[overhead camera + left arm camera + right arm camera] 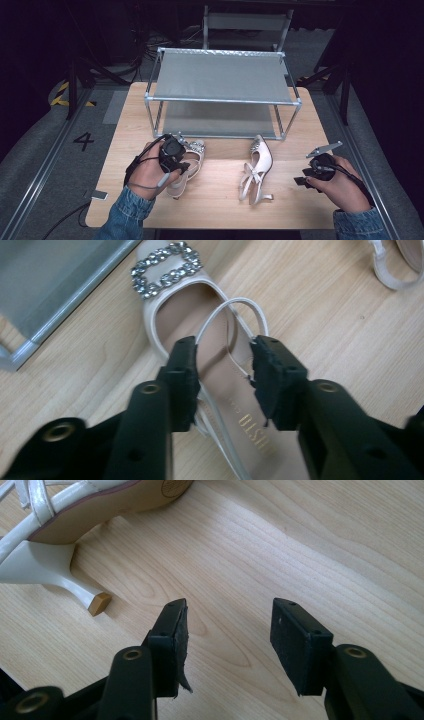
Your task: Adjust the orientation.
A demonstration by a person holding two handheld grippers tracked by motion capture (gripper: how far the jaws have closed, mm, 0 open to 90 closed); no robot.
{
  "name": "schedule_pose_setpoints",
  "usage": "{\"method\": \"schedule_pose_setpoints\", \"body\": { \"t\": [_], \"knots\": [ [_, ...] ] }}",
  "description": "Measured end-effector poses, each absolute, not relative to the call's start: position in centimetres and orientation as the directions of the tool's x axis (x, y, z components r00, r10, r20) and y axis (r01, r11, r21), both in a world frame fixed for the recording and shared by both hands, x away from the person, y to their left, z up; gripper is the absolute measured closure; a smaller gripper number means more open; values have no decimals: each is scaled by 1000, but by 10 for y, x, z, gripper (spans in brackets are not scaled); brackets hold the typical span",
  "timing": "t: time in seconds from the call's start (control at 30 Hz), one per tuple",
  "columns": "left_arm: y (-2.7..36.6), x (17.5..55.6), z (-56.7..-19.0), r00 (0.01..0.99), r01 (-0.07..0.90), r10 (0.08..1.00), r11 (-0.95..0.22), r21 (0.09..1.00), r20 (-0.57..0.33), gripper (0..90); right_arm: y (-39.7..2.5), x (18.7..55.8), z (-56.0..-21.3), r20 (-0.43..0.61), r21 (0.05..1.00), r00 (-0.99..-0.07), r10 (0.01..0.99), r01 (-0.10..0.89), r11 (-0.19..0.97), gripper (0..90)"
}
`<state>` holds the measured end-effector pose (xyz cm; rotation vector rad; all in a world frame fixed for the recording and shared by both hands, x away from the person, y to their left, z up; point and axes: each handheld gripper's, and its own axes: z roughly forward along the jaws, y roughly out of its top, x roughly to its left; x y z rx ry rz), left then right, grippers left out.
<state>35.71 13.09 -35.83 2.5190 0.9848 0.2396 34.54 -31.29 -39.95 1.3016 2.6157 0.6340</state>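
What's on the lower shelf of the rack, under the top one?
The lower shelf of the rack looks bare along its visible front strip. The top shelf covers its rear part, so anything there can't be seen. Both shoes lie on the table.

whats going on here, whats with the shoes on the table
A person sits at a wooden table with a tool in each hand. The left tool is open, its jaws down on either side of the heel strap of a cream heeled shoe with a jewelled buckle. The right tool is open over bare wood, near the heel of the second shoe, which lies on its side. A two-tier metal shoe rack stands behind, with nothing on it.
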Motion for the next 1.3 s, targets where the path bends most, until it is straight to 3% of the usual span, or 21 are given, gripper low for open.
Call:
{"method": "schedule_pose_setpoints", "body": {
  "t": [0.13, 0.4, 0.47, 0.63, 0.83, 0.93, 1.03, 1.2, 1.3],
  "knots": [
    [137, 358, -358, 714, 621, 700, -633, 463, 0, 506, -312, 347, -399, 47, 433, -613, 789, 724, 537, 497],
    [124, 352, -364, 730, 621, 682, -637, 458, -41, 432, -308, 348, -401, 45, 430, -620, 783, 719, 545, 488],
    [122, 352, -369, 725, 630, 687, -628, 457, -56, 371, -307, 349, -401, 47, 431, -620, 783, 720, 544, 486],
    [119, 350, -388, 628, 751, 771, -567, 339, -100, 256, -306, 350, -403, 46, 432, -621, 783, 719, 545, 474],
    [120, 354, -398, 578, 796, 809, -529, 295, -107, 244, -305, 351, -403, 46, 433, -624, 780, 716, 547, 470],
    [122, 353, -401, 570, 799, 811, -509, 319, -134, 302, -304, 351, -403, 50, 437, -622, 782, 717, 542, 465],
    [121, 349, -399, 550, 806, 832, -504, 311, -75, 351, -303, 351, -403, 48, 435, -626, 779, 715, 547, 462],
    [127, 347, -392, 513, 811, 858, -489, 320, 12, 247, -304, 351, -402, 49, 439, -625, 779, 714, 545, 459],
    [128, 350, -398, 524, 813, 851, -492, 313, -24, 218, -304, 352, -403, 44, 438, -623, 781, 714, 546, 456]
  ]
}}
